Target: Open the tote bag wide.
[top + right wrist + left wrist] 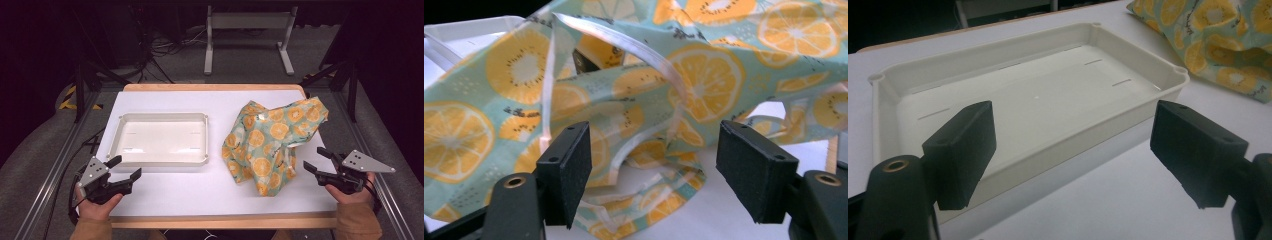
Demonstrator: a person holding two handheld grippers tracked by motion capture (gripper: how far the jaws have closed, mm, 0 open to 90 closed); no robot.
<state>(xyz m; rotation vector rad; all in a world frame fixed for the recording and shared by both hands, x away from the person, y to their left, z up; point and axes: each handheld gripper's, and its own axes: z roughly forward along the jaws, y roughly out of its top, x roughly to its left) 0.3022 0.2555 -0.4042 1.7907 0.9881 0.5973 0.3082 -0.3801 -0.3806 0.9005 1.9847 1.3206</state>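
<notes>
The right gripper (pixel 318 160) is held open beside the crumpled cloth (pixel 272 142), seemingly to grasp it, while the left gripper (pixel 125 167), likewise open, is kept by the tray (pixel 162 159).

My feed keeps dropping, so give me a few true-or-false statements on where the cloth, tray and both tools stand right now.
1. The tray is empty. True.
2. The fruit-print cloth lies inside the tray. False: it lies crumpled on the table, to the tray's right.
3. The right tool is open, facing the cloth. True.
4. The left tool is shut on the tray's rim. False: it is open, short of the tray.
</notes>
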